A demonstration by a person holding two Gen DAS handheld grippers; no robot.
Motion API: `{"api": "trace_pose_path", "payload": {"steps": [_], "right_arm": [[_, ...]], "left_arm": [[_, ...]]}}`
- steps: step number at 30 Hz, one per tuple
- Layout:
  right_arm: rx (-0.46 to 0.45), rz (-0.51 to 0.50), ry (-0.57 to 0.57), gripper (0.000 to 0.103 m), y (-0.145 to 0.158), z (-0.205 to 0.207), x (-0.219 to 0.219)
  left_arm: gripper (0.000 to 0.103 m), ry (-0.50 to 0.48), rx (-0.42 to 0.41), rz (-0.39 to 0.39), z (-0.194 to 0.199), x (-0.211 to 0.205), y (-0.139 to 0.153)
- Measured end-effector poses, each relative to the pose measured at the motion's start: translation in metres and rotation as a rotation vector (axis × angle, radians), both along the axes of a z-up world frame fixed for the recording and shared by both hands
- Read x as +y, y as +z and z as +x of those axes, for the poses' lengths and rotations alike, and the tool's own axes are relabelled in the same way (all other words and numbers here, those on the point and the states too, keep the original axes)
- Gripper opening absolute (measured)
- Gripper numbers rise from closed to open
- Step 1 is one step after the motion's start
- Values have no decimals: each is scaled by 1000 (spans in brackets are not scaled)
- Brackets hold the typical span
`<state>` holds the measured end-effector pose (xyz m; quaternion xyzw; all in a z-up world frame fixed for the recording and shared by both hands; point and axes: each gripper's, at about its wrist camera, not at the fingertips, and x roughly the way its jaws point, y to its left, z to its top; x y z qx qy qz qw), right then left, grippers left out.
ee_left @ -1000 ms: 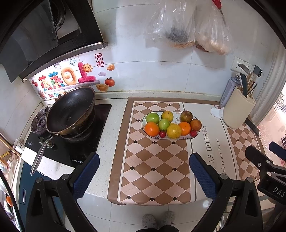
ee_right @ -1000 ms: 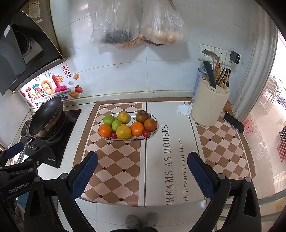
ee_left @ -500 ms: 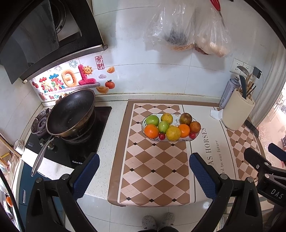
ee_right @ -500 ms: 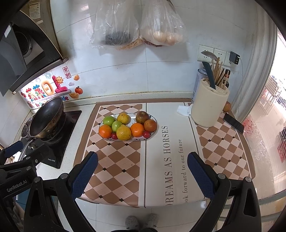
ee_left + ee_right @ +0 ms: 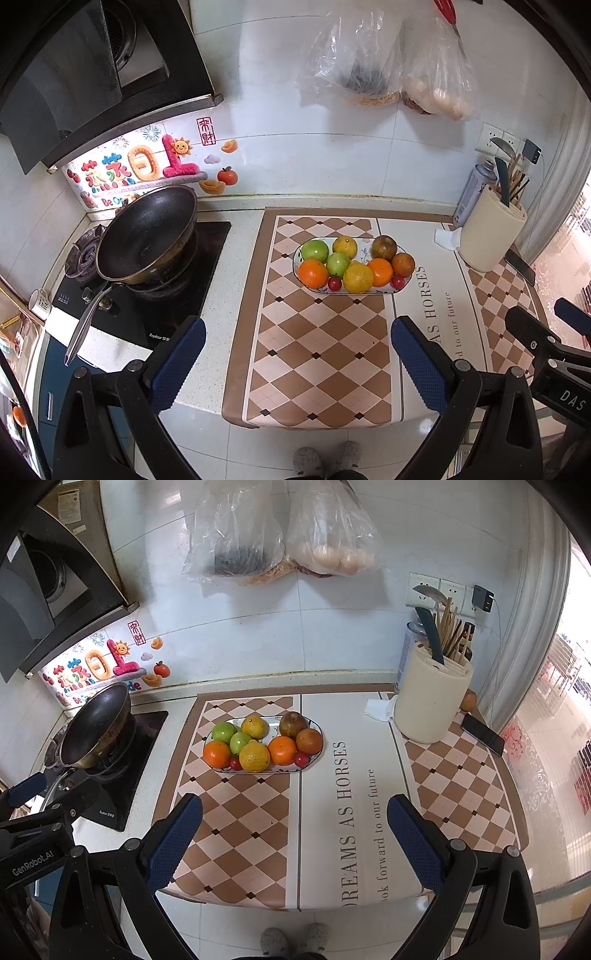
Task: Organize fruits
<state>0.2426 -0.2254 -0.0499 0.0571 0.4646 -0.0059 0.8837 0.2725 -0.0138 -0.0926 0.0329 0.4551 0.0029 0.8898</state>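
Note:
An oval white plate (image 5: pixel 405 286) (image 5: pixel 319 754) sits on the checkered mat, holding several fruits: oranges (image 5: pixel 313 273) (image 5: pixel 282 750), green apples (image 5: pixel 314 250) (image 5: pixel 224 732), yellow citrus (image 5: pixel 358 277) (image 5: pixel 254 756), brown fruits (image 5: pixel 383 247) (image 5: pixel 293 724) and small red ones (image 5: pixel 334 283) (image 5: pixel 301 760). My left gripper (image 5: pixel 297 362) is open and empty, held back over the counter's front edge. My right gripper (image 5: pixel 294 840) is open and empty, also near the front edge, well short of the plate.
A black wok (image 5: pixel 147 236) (image 5: pixel 96 725) sits on the stove at left. A cream utensil holder (image 5: pixel 491 236) (image 5: pixel 432 698) stands at right with a phone (image 5: pixel 482 734) beside it. Plastic bags (image 5: pixel 280 531) hang on the wall. The other gripper shows in each view's lower corner.
Both grippers have drawn back and up a little; the plate looks slightly farther away. Nothing was taken hold of.

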Motion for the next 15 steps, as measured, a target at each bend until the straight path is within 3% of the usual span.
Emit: {"api": "trace_pose_path", "payload": {"steps": [15], "right_arm": [[-2,2,-2,102,-1,1,-2]], "left_arm": [[103,-13,-25,-1,0,-4,2]]}}
